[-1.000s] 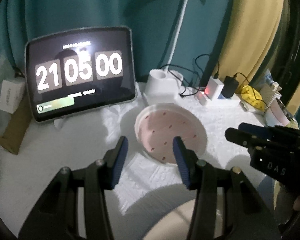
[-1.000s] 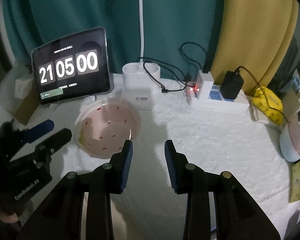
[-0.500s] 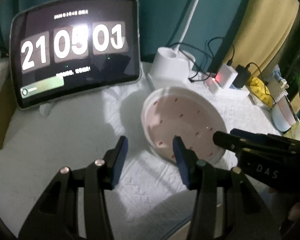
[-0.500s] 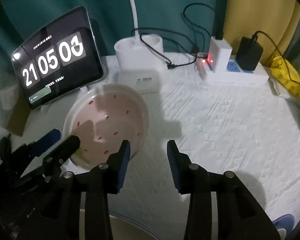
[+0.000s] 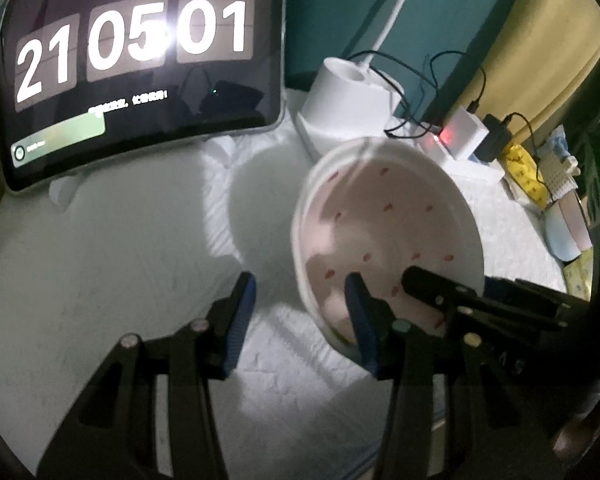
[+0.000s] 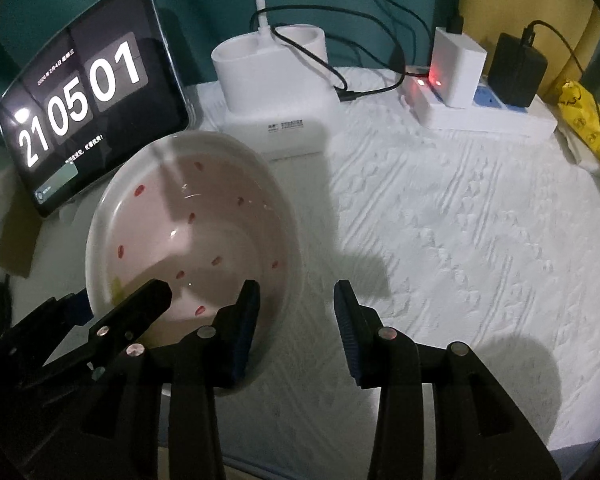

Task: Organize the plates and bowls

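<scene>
Jointly, left gripper (image 5: 300,312) and right gripper (image 6: 296,316) are gaping unladen, apparently straddling opposite rims of the pink bowl (image 6: 192,240) (stacked dishes (image 5: 568,228) showing left-view only).

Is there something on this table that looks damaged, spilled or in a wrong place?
Nothing looks broken or spilled. The pink plate lies flat and whole on the white cloth. Only the back is untidy: black cables trail loosely over the lamp base toward the power strip.

Dim, perhaps lamp-lit fisheye views: glaring tablet screen (image 5: 136,64), hard shadows, blurred edges.
</scene>
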The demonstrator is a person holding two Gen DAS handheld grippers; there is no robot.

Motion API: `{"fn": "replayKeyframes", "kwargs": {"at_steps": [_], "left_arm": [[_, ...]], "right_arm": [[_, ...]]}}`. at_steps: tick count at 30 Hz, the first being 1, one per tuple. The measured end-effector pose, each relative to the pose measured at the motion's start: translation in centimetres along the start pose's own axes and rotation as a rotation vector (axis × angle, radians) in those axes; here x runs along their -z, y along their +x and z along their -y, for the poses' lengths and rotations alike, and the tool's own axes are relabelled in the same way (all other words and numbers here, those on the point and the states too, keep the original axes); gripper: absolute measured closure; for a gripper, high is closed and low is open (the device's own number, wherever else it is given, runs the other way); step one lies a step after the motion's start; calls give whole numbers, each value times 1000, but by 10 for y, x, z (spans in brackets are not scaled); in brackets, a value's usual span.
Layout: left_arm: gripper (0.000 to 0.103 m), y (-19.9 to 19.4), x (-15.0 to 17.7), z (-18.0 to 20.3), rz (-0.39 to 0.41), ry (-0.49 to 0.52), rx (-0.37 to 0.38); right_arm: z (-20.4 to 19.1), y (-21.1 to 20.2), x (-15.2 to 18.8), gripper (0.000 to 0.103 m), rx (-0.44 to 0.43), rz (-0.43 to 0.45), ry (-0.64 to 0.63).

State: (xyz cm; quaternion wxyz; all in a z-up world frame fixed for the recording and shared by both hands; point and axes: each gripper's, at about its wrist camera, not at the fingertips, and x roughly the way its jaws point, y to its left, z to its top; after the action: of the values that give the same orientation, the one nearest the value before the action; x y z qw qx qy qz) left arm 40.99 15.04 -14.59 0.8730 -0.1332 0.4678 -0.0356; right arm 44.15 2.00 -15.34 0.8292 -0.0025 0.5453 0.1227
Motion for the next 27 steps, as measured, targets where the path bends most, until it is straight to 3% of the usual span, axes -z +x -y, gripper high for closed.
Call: {"fn": "replayKeyframes", "kwargs": {"at_steps": [2,4,6,27], "left_arm": [[62,-1,0,2,5,14,5],[77,-2,1,10,14,57,-9],[81,-2,1,14,17,78,-23],[83,-37,5,31,107,115,-24]], "right_arm": [[-3,0,0,69,-12,5,-15],[-7,0,2,80,-36,8,-30],[-9,-1,4,84,-22,21,-45],[-13,-50,13,84,-27,113,-65]]}}
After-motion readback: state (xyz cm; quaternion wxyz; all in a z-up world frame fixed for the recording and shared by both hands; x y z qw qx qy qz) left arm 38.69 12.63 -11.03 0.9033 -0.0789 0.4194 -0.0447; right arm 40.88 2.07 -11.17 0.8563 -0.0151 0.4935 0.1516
